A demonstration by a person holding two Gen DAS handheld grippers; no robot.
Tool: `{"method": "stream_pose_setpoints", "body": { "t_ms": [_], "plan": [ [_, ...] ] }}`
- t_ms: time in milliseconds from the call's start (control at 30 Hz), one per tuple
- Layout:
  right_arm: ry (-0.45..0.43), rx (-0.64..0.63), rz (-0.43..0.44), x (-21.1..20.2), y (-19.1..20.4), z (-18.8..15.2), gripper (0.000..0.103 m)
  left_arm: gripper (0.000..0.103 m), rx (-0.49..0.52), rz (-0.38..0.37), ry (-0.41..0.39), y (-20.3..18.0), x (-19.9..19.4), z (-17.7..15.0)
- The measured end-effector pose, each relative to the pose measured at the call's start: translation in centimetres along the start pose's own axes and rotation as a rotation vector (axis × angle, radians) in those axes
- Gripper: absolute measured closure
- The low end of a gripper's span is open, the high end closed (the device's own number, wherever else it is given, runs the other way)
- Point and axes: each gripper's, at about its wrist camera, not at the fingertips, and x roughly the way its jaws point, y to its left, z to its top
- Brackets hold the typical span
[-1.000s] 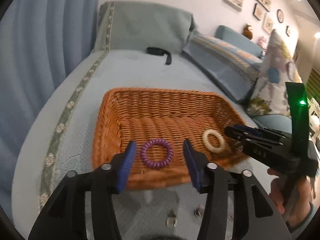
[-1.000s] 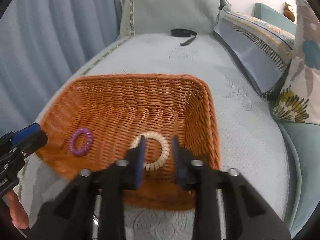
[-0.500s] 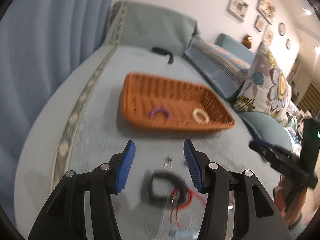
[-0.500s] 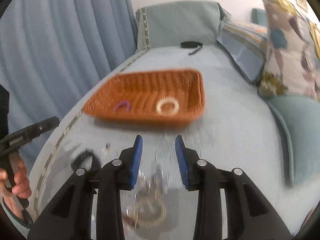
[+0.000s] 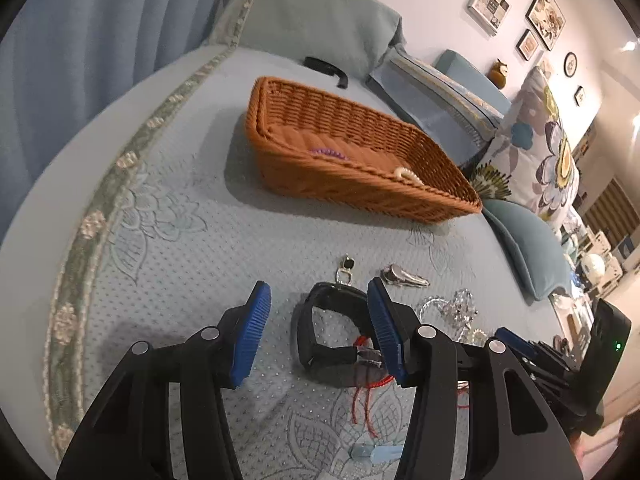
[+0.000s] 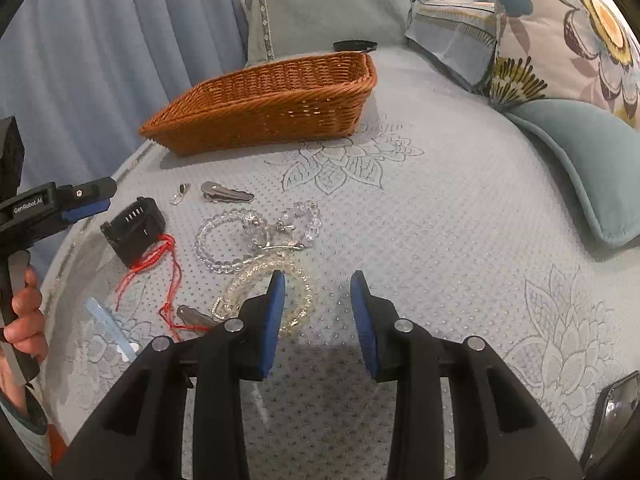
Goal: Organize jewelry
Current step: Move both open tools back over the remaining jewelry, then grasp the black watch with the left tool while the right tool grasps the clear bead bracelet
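Basket [image 5: 360,184] is set behind as the collecting place | left gripper [image 5: 318,334] is held open, empty, over black band [image 5: 332,330] | right gripper [image 6: 318,314] is held open, empty, beside yellow bracelet [image 6: 296,308], apparently for pickup.

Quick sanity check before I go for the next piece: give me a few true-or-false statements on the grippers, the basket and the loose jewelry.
1. Both grippers are open and hold nothing. True: left gripper and right gripper have their jaws apart.
2. The wicker basket holds nothing. False: a purple ring and a cream ring lie in it.
3. The black band lies between the left gripper's fingers. True, not yet gripped.
4. The red cord lies in the basket. False: it lies on the bed cover, by the black band.
5. The clear bead bracelet is on the bed cover. True.
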Motion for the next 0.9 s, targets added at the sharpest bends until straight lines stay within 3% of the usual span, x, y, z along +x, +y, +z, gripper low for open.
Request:
{"method": "stream_pose_setpoints", "body": {
  "t_ms": [333, 633, 767, 900],
  "plan": [
    [0.008, -0.038, -0.044, 0.8, 0.8, -0.3, 0.072, 0.054, -0.047, -0.016, 0.07, 1.0, 2.1, -0.3],
    [0.001, -0.062, -0.094, 0.9, 1.5, -0.6, 0.072, 0.062, -0.073, -0.027, 0.086, 1.9, 1.8, -1.3],
    [-0.001, -0.06, -0.099, 0.8, 1.5, -0.7, 0.073, 0.088, -0.084, -0.026, 0.1, 2.3, 0.9, -2.4],
    [0.002, -0.062, -0.1, 0.8, 1.5, -0.7, 0.073, 0.088, -0.082, 0.012, 0.081, 2.2, 0.1, -3.5]
  ]
}}
